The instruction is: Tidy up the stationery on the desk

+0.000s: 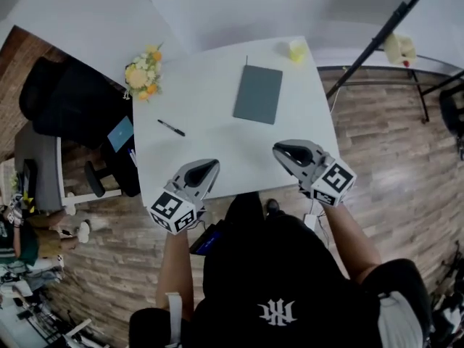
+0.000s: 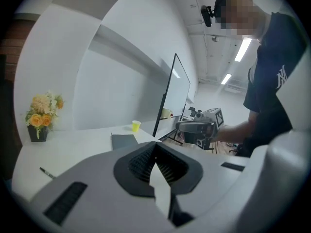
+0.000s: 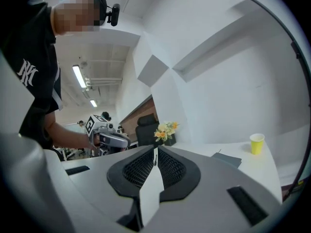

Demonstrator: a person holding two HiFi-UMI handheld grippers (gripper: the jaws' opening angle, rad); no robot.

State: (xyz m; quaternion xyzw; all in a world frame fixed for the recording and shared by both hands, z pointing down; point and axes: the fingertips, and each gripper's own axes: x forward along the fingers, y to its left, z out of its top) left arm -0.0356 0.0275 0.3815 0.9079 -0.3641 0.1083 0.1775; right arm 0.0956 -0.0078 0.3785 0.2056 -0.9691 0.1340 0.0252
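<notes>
head view: left gripper [image 1: 212,164] and right gripper [image 1: 280,150] both closed and empty, above the desk [image 1: 210,100] front edge. pen [image 1: 172,127], notebook [image 1: 258,93], probably a yellow cup [image 1: 296,49] beyond.

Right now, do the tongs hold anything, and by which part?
Nothing is held: the left tongs and the right tongs are both shut and empty.
</notes>
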